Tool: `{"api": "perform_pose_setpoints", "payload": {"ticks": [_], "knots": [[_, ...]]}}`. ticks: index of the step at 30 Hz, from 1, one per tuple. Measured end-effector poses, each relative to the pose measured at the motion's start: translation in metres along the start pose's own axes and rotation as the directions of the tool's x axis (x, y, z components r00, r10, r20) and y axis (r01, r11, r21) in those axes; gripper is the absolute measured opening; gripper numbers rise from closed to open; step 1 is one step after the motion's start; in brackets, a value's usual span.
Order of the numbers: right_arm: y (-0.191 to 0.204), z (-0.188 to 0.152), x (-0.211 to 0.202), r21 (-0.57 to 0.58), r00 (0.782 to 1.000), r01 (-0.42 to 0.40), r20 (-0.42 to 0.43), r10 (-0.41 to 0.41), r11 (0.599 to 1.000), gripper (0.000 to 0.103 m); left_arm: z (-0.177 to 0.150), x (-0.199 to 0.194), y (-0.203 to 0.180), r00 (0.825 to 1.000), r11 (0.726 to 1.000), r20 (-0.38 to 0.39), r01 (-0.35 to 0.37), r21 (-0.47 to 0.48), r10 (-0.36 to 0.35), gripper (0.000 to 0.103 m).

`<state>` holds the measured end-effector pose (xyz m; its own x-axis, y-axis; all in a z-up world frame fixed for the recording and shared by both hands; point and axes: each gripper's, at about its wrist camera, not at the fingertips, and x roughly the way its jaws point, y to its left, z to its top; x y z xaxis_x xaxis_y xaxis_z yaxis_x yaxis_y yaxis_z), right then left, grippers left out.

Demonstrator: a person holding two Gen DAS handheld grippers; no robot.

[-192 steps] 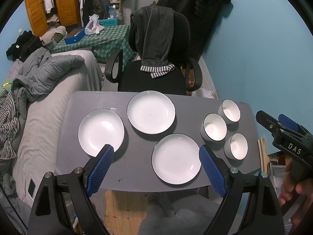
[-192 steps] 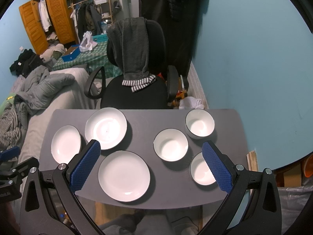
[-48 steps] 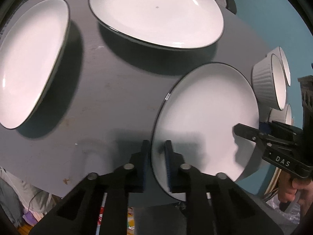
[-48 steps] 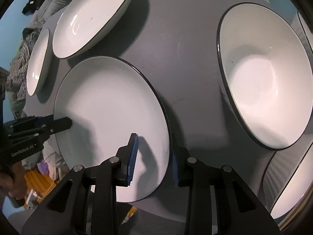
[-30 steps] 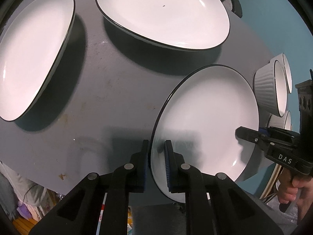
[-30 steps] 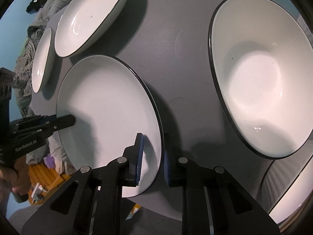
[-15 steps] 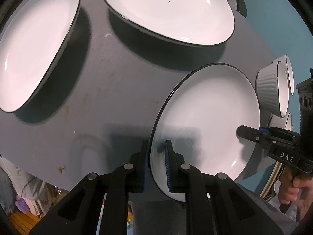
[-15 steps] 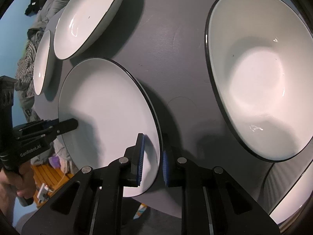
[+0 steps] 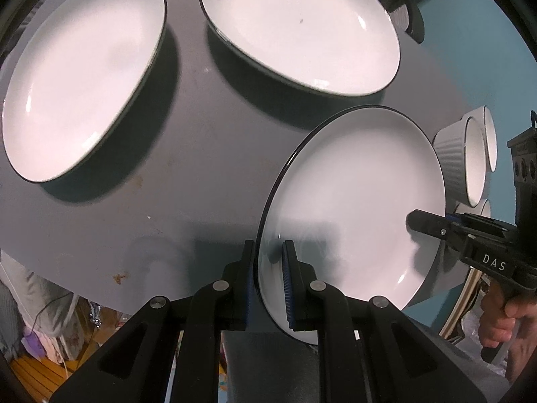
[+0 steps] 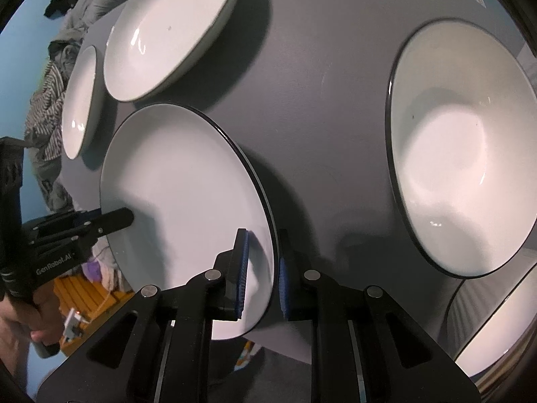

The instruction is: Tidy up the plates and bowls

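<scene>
At the near edge of the grey table (image 9: 141, 154) the front plate (image 9: 355, 194) is pinched by its rim on opposite sides, left gripper (image 9: 268, 278) and right gripper (image 10: 261, 275) both clamped narrow on it; glazed ceramic is judged stiff, slick, breakable, so thin-rim grips must be kept level

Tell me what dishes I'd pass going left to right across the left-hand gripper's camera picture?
Far-left plate → upper middle plate → the plate gripped at both edges → ribbed white bowls at the right edge.
</scene>
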<state>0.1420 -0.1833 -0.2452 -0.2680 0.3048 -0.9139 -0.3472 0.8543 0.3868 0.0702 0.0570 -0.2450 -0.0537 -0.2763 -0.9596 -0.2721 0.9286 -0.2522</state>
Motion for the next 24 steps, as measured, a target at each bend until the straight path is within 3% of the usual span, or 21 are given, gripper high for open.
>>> {"api": "perform_pose_setpoints", "payload": {"ticks": [11,24], "knots": [[0.021,0.023,-0.017,-0.041,0.999,-0.004,0.035,0.005,0.999,0.014,0.018,-0.024,0.01,0.999,1.0,0.042,0.014,-0.011,-0.014,0.014],[0.042,0.069,-0.028,-0.101,0.998,0.015,0.069,-0.008,0.995,0.014,0.072,-0.047,0.018,0.995,1.0,0.095,-0.028,-0.007,0.028,0.016]]}}
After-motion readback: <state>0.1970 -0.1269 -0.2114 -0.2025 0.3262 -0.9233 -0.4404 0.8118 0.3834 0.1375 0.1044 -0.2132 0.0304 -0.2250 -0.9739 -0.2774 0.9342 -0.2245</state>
